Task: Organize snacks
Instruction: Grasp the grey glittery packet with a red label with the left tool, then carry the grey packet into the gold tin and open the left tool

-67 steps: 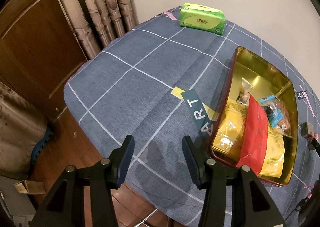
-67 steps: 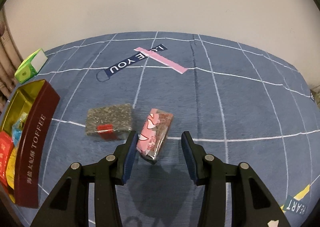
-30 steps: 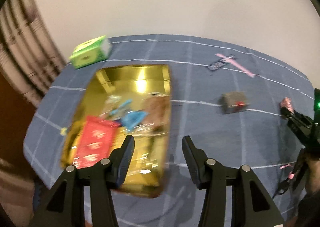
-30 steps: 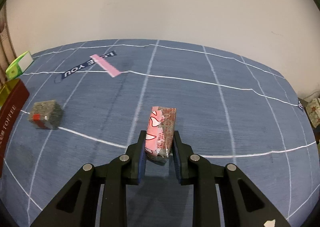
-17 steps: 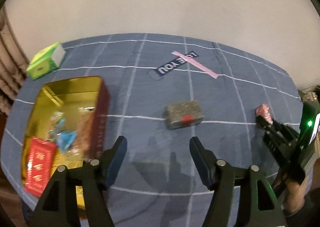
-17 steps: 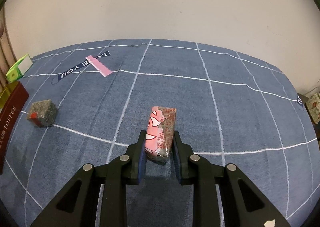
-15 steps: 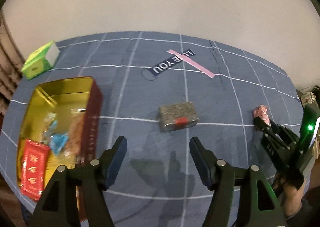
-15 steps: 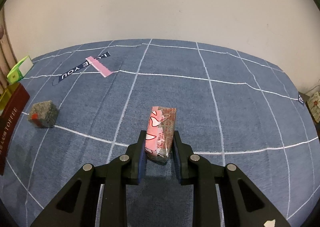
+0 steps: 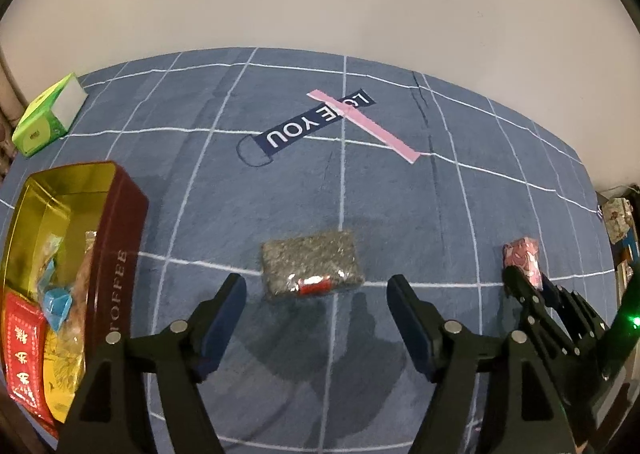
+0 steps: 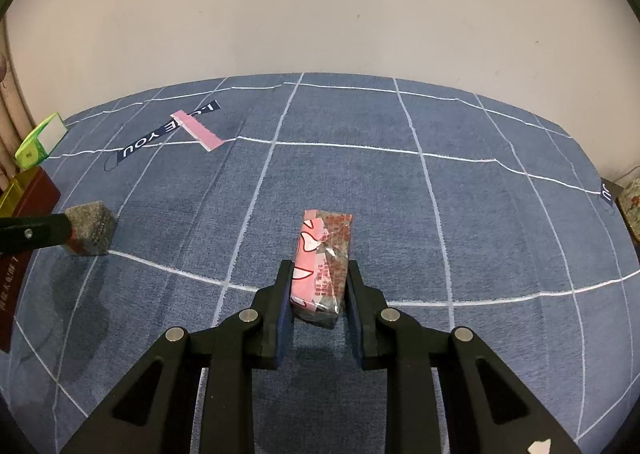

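My right gripper (image 10: 320,286) is shut on a pink snack pack (image 10: 323,262) and holds it over the blue checked tablecloth; the pack also shows in the left wrist view (image 9: 522,260). My left gripper (image 9: 316,302) is open just in front of a grey seed snack block with a red label (image 9: 310,268), its fingers on either side and short of it. That block also shows at the left of the right wrist view (image 10: 90,228). The gold toffee tin (image 9: 120,221) with several snacks inside stands at the left.
A green tissue pack (image 9: 48,119) lies at the far left by the wall. A "LOVE YOU" print with a pink strip (image 9: 320,121) marks the cloth. The table's right edge (image 9: 592,189) has clutter beyond it.
My left gripper swung from the tin to the grey block and now faces it closely. My right gripper closed on the pink pack and has held it since.
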### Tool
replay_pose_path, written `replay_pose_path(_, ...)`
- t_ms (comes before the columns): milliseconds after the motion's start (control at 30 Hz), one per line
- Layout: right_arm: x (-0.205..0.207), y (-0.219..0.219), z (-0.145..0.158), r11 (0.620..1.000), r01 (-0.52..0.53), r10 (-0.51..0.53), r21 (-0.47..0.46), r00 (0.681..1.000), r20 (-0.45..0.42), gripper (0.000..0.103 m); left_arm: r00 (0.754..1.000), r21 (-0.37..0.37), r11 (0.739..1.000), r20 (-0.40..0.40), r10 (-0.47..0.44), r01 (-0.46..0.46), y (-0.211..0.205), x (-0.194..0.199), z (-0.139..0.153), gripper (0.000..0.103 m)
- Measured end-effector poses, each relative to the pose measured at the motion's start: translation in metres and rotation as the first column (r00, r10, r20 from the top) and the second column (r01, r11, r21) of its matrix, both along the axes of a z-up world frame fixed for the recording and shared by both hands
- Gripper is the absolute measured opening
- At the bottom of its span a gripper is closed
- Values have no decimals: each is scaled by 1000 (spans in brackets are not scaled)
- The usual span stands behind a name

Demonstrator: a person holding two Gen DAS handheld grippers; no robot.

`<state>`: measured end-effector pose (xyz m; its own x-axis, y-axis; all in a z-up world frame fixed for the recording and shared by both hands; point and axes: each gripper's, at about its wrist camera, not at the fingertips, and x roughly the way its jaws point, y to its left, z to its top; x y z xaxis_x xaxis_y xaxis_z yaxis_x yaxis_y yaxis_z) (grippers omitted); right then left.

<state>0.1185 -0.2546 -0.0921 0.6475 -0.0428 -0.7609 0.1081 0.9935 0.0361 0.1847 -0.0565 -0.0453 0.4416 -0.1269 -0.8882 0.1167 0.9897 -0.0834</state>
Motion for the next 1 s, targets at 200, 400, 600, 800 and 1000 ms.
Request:
replay_pose_path(200, 0, 0, 0, 1000, 1, -1, 3, 1000, -1, 22, 999, 12, 1000, -40, 15, -15, -2, 12, -13, 78)
replay_pose_path(400, 0, 0, 0, 1000, 1, -1, 5, 1000, -2, 22, 997, 19, 999, -69, 41, -40, -4, 21, -29, 78)
replay_pose_path(600, 0, 0, 0, 1000, 1, -1, 3, 1000, -2, 22, 998, 26, 999, -49, 49, -48, -7, 23, -34, 78)
replay_pose_path(800, 0, 1, 0, 1000, 1, -1, -2, 1000, -3, 23, 998, 51, 998, -47, 50, -47, -6, 24, -35, 62)
replay_pose_path(1000, 0, 2, -1, 1000, 1, -1, -9, 1000, -5, 23, 999, 92, 996, -29, 21, -18, -9, 20, -34, 61)
